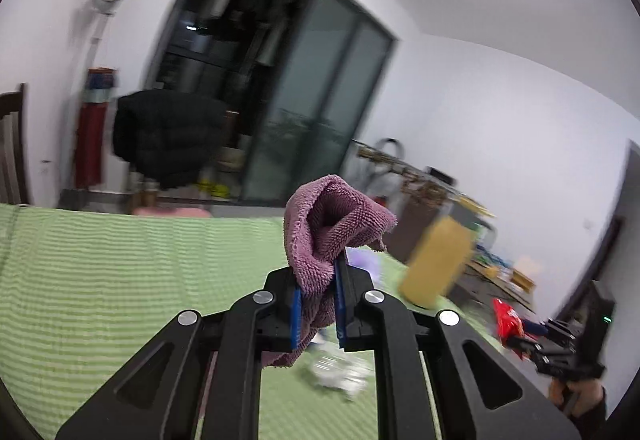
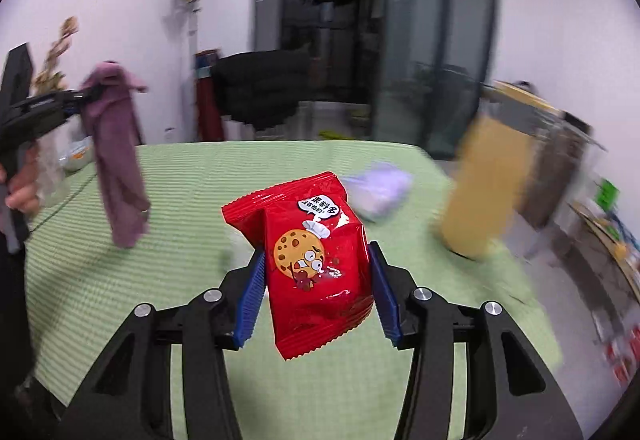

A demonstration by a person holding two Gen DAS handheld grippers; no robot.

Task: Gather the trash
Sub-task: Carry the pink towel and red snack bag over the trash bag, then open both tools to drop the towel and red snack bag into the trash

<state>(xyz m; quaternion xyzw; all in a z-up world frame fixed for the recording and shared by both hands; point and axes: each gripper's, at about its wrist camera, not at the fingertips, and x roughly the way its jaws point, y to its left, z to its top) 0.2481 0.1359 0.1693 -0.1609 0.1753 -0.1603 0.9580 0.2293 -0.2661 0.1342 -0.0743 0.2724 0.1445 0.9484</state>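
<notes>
Left gripper [image 1: 318, 296] clamped on mauve towel [image 1: 328, 228], held above green striped tablecloth [image 1: 120, 280]. Right gripper [image 2: 318, 280] clamped on red cookie packet [image 2: 316, 264]; lilac wrapper [image 2: 380, 192] ahead, yellow container [image 2: 484, 188] right, near table edge.

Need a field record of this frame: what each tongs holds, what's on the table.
left tongs: shut on a mauve terry cloth, which hangs down from the grip in the right wrist view
right tongs: red cookie snack packet between the blue pads, lifted off the table
table: green striped cloth cover
on table: tall yellow container, blurred; crumpled pale lilac item; crumpled clear wrapper, seen in the left wrist view
image quality: motion blur in both views
</notes>
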